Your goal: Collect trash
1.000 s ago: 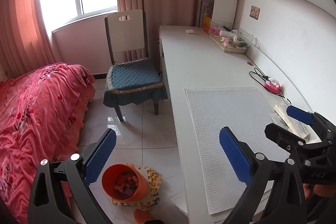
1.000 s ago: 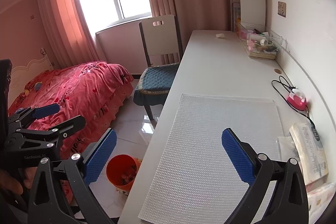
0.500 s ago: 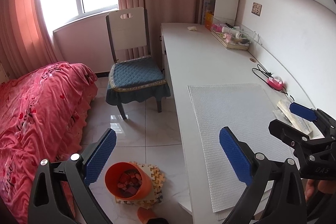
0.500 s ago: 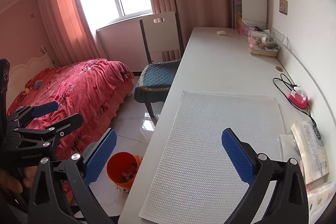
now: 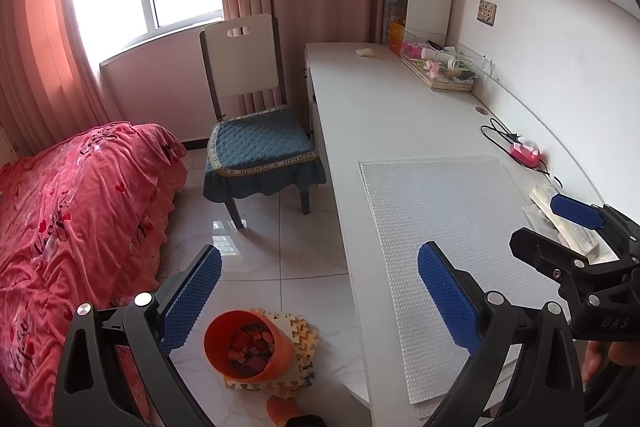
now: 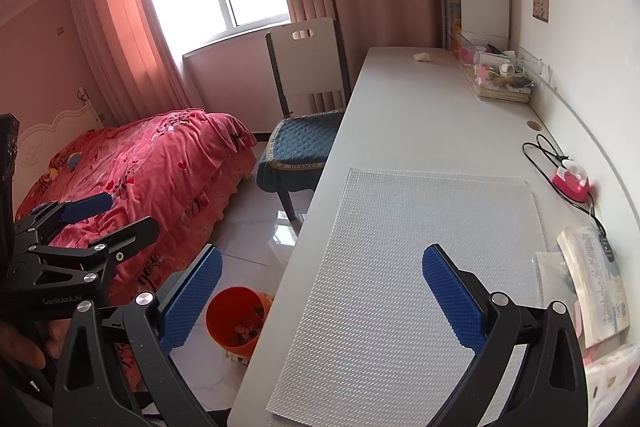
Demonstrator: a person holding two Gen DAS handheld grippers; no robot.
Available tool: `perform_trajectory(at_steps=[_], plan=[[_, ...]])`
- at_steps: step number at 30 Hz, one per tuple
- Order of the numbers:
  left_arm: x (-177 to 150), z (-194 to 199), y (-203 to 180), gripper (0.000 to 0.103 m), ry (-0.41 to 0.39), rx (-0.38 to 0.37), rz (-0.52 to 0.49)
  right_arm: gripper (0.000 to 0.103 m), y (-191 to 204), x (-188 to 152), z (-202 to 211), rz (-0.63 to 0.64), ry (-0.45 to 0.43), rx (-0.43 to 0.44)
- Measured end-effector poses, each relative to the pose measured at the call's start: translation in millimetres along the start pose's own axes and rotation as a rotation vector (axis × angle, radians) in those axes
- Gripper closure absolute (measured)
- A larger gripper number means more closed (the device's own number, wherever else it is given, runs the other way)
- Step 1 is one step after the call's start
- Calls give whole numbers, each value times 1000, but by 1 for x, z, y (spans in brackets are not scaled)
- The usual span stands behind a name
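Wad (image 5: 365, 51) far down the desk (image 5: 384, 115), well ahead of both wide-open grippers.
Left gripper (image 5: 320, 301), right gripper (image 6: 322, 301); wad too small to tell its axis.

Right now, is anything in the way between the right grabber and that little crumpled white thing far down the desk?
Nothing visible blocks it. The right gripper is open over the textured mat, and past the mat only bare desk leads to the crumpled scrap. The clear organizer tray sits off to the side, against the wall.

white chair (image 5: 244, 75) with blue cushion (image 5: 260, 143) stands between pink bed (image 5: 72, 203) and desk (image 5: 392, 115).
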State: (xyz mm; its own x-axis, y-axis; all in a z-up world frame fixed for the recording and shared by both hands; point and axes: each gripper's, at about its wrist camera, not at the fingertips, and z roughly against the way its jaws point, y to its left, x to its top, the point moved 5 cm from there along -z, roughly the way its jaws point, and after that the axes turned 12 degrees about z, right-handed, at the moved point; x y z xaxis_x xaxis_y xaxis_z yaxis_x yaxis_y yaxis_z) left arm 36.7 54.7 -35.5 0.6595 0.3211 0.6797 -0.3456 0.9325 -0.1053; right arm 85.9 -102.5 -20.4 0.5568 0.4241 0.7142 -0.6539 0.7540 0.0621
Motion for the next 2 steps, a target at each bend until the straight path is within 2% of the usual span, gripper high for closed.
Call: perform_trajectory(at_steps=[2], plan=[[-2,0,0,6,1,1,3,5,1,-3,-1,-3,4,1]])
